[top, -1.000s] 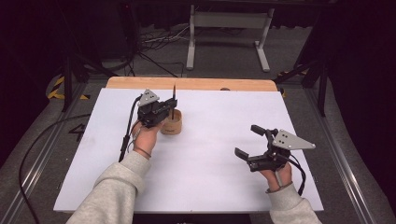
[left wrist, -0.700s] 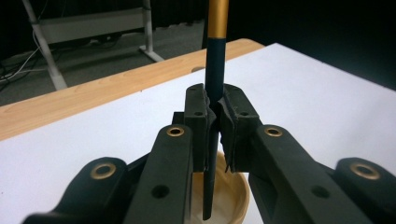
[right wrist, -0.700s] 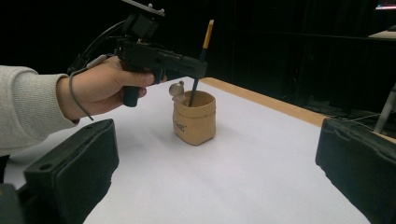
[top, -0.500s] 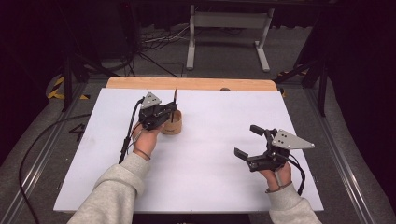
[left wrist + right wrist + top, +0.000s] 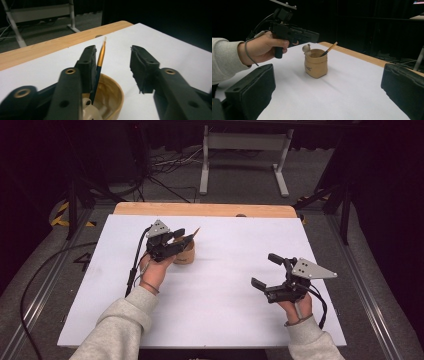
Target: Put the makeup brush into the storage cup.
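A tan cup (image 5: 184, 254) with a small bear figure (image 5: 306, 48) on its rim stands on the white sheet, left of the middle. A gold-banded brush (image 5: 193, 233) stands in the cup and leans to the right against its rim. My left gripper (image 5: 181, 236) hovers just over the cup. Its jaws have just been opening, and the brush (image 5: 101, 55) rests beside the left jaw without being pinched. Seen from the left gripper view, the cup (image 5: 112, 95) lies directly below the left gripper (image 5: 113, 53). My right gripper (image 5: 264, 270) stands open and holds nothing at the right front.
The white sheet (image 5: 230, 285) covers most of the table, with a strip of bare wood (image 5: 200, 209) along the far edge. A metal stand (image 5: 245, 150) and cables lie on the floor behind the table.
The left gripper's jaws have opened and let go of the brush. It stood upright in the jaws before and now leans to the right in the cup. Neither hand has moved.
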The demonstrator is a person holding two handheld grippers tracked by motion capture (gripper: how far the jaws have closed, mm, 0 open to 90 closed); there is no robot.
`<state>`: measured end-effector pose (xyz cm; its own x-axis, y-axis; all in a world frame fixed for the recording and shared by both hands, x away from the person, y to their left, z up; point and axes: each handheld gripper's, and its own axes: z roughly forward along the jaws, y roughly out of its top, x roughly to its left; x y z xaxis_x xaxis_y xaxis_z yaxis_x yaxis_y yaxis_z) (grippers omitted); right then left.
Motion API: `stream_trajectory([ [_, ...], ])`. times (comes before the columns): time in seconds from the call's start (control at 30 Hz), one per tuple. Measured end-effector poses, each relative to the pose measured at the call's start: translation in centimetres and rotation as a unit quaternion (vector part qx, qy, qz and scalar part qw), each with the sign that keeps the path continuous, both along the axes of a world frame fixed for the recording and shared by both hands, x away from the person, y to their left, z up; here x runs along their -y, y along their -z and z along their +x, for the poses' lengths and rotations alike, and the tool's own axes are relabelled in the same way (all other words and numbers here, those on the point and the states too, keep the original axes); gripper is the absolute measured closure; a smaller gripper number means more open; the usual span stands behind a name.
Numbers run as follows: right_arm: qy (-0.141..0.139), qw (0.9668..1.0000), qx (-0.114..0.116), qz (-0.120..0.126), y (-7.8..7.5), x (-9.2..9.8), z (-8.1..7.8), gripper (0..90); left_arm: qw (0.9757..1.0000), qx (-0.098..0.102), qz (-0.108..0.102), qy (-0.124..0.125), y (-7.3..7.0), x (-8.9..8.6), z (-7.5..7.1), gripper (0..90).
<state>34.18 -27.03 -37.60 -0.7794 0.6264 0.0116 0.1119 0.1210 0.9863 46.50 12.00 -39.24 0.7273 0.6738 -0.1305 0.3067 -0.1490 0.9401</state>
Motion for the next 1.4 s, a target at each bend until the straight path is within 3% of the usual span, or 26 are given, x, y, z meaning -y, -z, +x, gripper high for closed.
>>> stream_trajectory([
  [0.17,0.0,1.0,-0.001,0.0,0.0,0.0,0.1,0.0,0.9998,0.01,-0.008,0.014,-0.8,-0.7,-0.8,45.8],
  [0.3,0.001,1.0,-0.003,-0.001,0.1,0.1,0.3,0.0,0.9993,0.008,-0.022,0.03,-1.3,-1.6,-1.6,35.4],
  [0.4,0.005,1.0,-0.001,-0.006,0.1,0.2,0.3,0.0,0.9983,0.019,-0.032,0.045,-1.7,-2.5,-2.5,26.8],
  [0.7,0.013,0.9999,0.004,-0.007,-0.1,0.8,0.5,0.0,0.9962,0.032,-0.028,0.076,-2.3,-4.1,-4.9,9.6],
  [0.8,0.016,0.9998,0.003,-0.008,-0.1,1.0,0.6,0.0,0.9945,0.033,-0.046,0.088,-2.3,-5.2,-6.0,5.6],
  [1.23,0.024,0.9994,0.005,-0.023,0.5,1.8,0.6,0.0,0.9937,0.041,-0.069,0.078,-1.3,-8.1,-8.8,2.7],
  [1.4,0.015,0.9996,0.007,-0.025,1.0,2.1,0.4,0.0,0.9946,0.027,-0.067,0.075,-0.5,-8.9,-9.5,2.7],
])
